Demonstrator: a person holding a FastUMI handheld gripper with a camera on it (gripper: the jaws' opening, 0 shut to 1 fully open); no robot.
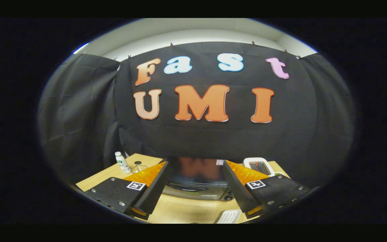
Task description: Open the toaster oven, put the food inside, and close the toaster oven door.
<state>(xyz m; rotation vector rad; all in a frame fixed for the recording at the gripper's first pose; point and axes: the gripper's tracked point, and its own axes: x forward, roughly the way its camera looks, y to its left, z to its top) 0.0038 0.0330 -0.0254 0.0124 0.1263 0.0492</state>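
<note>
The toaster oven [197, 183] stands on the wooden table [180, 210] just beyond my fingers. I see its dark glossy top and the upper part of its front with a curved handle; the door looks closed. My gripper [195, 188] is open, held above the table, with nothing between its fingers [151, 191]. A small pale ridged object [229, 216] lies on the table near the right finger; I cannot tell what it is.
A small white bottle [122, 162] stands at the table's back left, with a clear glass item [139, 166] beside it. A white two-slot toaster [259, 167] sits at the back right. The black cloth wall hangs close behind the table.
</note>
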